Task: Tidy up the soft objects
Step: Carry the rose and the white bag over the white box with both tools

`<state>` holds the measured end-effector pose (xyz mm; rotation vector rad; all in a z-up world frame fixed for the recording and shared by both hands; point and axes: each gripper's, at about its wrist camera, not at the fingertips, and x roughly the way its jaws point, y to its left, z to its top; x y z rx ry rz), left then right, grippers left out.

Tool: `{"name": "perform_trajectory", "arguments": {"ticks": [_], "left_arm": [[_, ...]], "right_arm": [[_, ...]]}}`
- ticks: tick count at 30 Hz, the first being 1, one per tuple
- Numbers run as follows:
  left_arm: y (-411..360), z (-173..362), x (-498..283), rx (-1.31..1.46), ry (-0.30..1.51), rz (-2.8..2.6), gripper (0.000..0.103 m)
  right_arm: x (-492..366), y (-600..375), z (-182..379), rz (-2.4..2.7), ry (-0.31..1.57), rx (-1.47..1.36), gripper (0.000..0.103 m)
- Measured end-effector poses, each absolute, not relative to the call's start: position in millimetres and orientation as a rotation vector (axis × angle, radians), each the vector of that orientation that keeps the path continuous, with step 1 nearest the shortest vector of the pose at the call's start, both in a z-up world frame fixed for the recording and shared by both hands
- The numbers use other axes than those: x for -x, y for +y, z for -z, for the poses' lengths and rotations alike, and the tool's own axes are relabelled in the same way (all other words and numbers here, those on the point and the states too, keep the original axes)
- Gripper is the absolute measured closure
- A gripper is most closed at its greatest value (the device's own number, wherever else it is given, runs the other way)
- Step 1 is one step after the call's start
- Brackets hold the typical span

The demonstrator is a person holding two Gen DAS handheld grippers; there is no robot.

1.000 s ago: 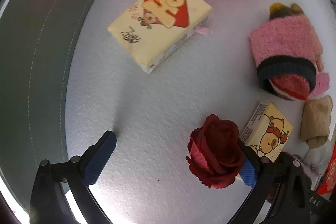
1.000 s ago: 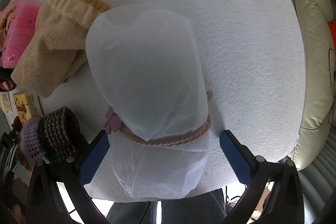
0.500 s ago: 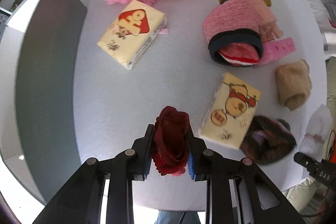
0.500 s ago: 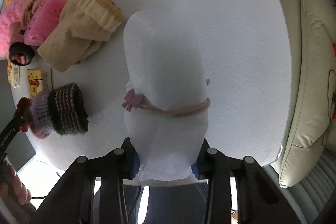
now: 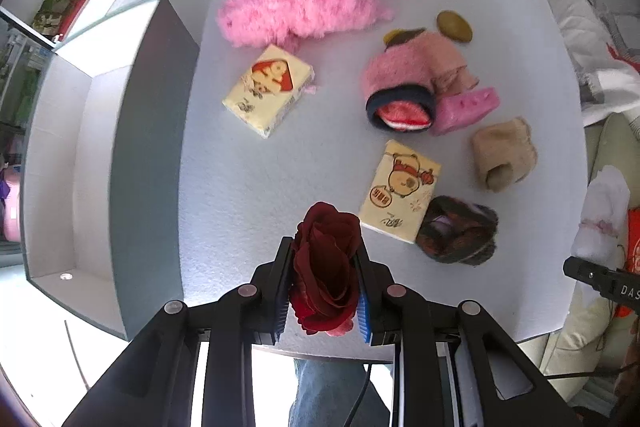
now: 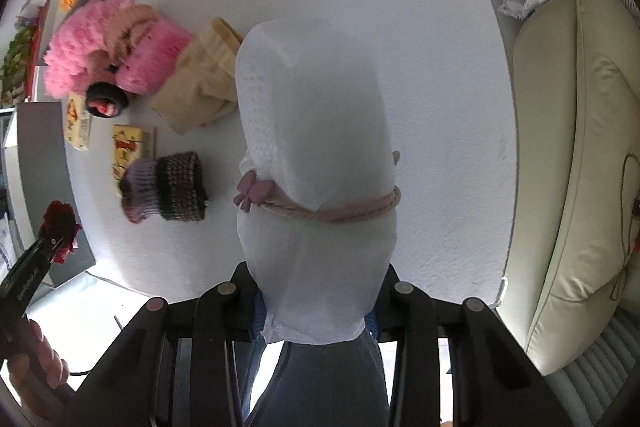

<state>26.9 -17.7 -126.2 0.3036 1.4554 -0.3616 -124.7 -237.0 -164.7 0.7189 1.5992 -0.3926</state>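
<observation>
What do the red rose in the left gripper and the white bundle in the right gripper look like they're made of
The red rose, clamped in the left gripper, looks like fabric, probably artificial: matte, velvety petals with crisp layered edges. The white bundle, held by the right gripper, looks like a sheer mesh or gauze bag: translucent, finely dotted weave, cinched by a twisted pink cord. What fills it can't be made out.
</observation>
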Motion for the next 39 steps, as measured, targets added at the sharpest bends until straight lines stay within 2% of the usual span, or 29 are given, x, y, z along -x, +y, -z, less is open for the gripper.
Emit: {"name": "perform_trajectory", "arguments": {"ticks": [9, 24, 39], "left_arm": [[22, 82, -37, -0.19, 1.361, 0.29, 0.074], [109, 43, -33, -0.053, 1.289, 0.101, 0.074], [188, 48, -99, -0.034, 1.269, 0.132, 0.074]], "right_arm": [[122, -243, 124, 0.34, 1.507, -0.646, 0.062], [89, -195, 124, 0.198, 1.469, -0.601, 0.062], [13, -110, 94, 0.151, 1.378, -0.508, 0.062]]}}
